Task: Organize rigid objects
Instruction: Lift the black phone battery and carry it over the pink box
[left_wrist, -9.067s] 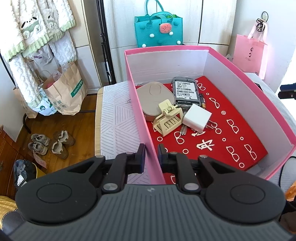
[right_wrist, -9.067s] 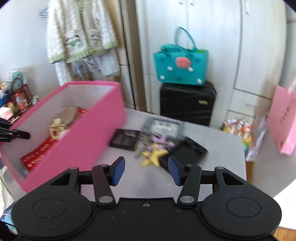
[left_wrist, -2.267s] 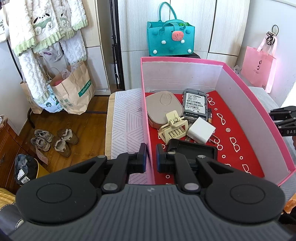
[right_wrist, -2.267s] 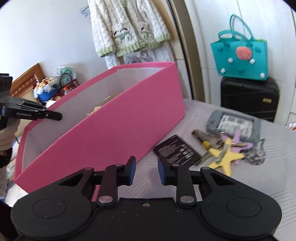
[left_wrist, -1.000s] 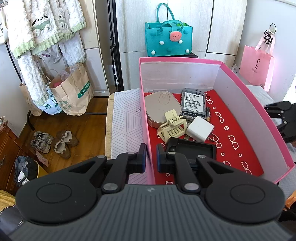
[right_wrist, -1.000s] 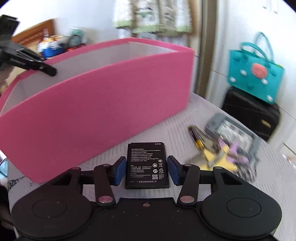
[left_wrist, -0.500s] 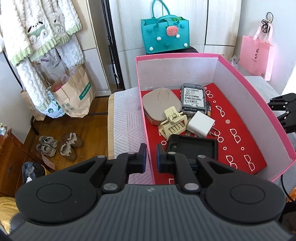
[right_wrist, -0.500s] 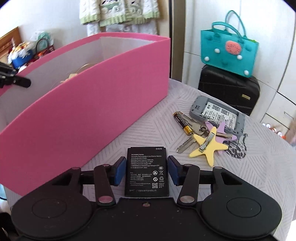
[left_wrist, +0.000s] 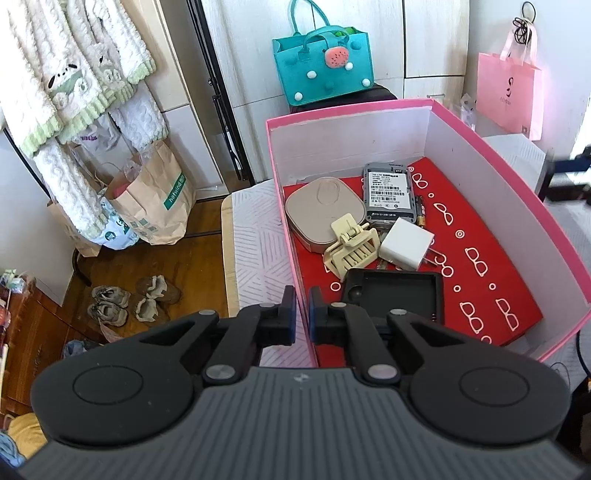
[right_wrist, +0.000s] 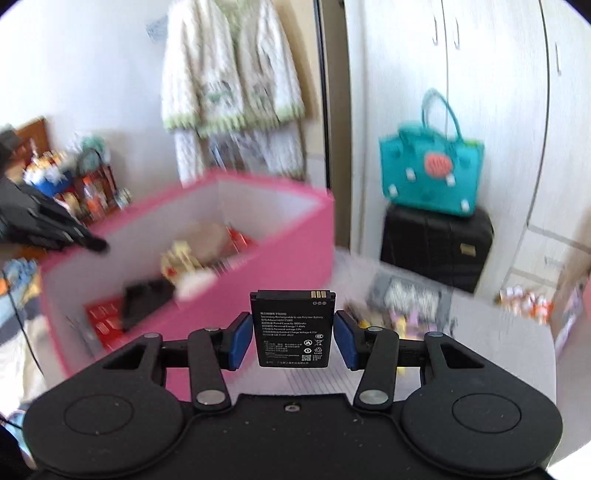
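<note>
My left gripper (left_wrist: 301, 312) is shut on the near left wall of the pink box (left_wrist: 546, 218). Inside the box lie a beige round case (left_wrist: 319, 210), a grey phone back (left_wrist: 388, 192), a cream hair clip (left_wrist: 351, 249), a white charger plug (left_wrist: 405, 248) and a black tray (left_wrist: 393, 295). My right gripper (right_wrist: 293, 332) is shut on a black phone battery (right_wrist: 293, 328), held in the air above the table to the right of the pink box (right_wrist: 240, 277). Other small items (right_wrist: 399, 306) lie blurred on the table beyond it.
A teal bag (right_wrist: 430, 173) sits on a black suitcase (right_wrist: 436, 247) behind the table. A pink paper bag (left_wrist: 508, 96) hangs at the right. Paper bags (left_wrist: 155, 199) and shoes (left_wrist: 129, 299) are on the wooden floor to the left.
My right gripper has lifted the black battery off the table and swung up and toward the pink box. My left gripper still holds the box wall.
</note>
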